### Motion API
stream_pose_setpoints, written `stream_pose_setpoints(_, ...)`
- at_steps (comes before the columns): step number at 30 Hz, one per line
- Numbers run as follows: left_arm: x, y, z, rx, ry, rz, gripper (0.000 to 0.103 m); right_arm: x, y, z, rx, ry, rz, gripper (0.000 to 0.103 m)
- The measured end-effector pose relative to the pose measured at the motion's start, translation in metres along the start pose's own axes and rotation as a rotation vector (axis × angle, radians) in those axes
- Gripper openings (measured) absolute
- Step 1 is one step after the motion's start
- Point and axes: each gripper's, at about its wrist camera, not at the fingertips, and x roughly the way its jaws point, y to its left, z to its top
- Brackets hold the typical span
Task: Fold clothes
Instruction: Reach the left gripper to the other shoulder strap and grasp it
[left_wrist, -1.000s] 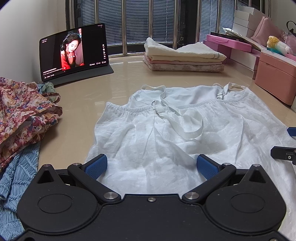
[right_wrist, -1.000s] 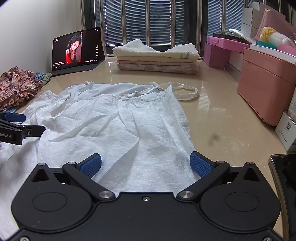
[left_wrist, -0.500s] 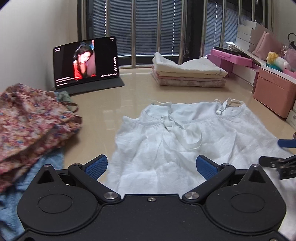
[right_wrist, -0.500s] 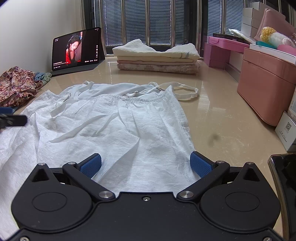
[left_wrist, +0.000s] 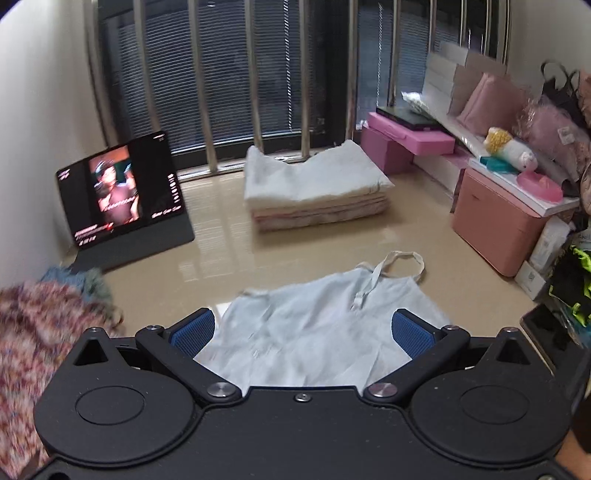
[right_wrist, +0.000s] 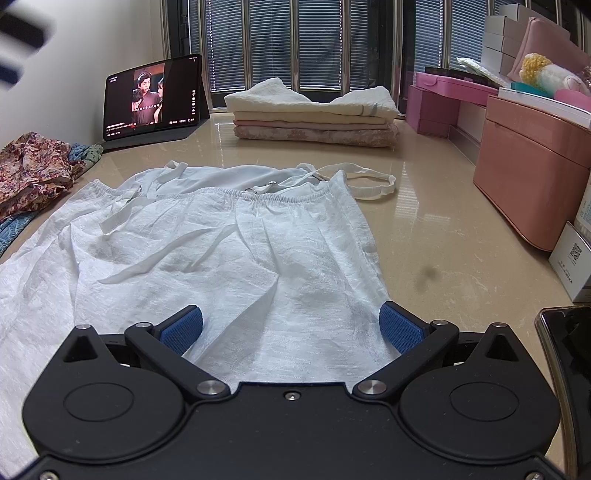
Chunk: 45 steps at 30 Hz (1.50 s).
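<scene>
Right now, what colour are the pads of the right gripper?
Blue, with a fine grid texture; the pads show best in the right wrist view.

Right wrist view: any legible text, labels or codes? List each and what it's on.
Black tablet screen: subtitle and caption lines, too small to read.
White box at right edge: QR code and small print, unreadable.
Nothing else bears text; no legible words.

A garment (right_wrist: 207, 251) is lying spread flat on the table (right_wrist: 443, 236), straps at its far end. Behind it, a stack of folded clothes (right_wrist: 314, 114) is sitting before the window blinds (right_wrist: 273, 40). A tablet (right_wrist: 153, 99) is standing at far left, a heap of clothes (right_wrist: 33, 173) nearer on the left, and storage boxes (right_wrist: 532, 147) are lining the right.
</scene>
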Motion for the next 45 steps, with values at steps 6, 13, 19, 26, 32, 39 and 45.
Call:
stream_pose_setpoints(6,0.072,-0.049,0.027,0.058,0.044,0.005,0.103,0.000,0.000,0.000,0.000,0.000,0.000,0.103)
stream_pose_setpoints(13,0.163,-0.100,0.038,0.177,0.119,0.025,0.088,0.000,0.000,0.000,0.000,0.000,-0.001,0.103)
stream_pose_setpoints(19,0.218,-0.126,0.047,0.220,0.146,0.053,0.075,0.000,0.001,0.000,0.000,0.000,-0.002,0.103)
stream_pose_setpoints(26,0.260,-0.134,0.050,0.190,0.220,0.072,0.057,0.000,0.001,0.000,-0.001,0.000,-0.002,0.103)
stream_pose_setpoints(32,0.272,-0.130,0.047,0.176,0.258,0.052,0.027,-0.001,0.001,0.000,-0.001,0.000,-0.002,0.103)
stream_pose_setpoints(39,0.261,-0.137,0.043,0.203,0.201,-0.027,0.000,-0.001,0.001,0.000,0.000,0.000,-0.002,0.103)
stream_pose_setpoints(45,0.199,-0.116,0.040,0.142,0.036,-0.107,0.000,-0.001,0.001,0.001,0.001,0.000,-0.001,0.103)
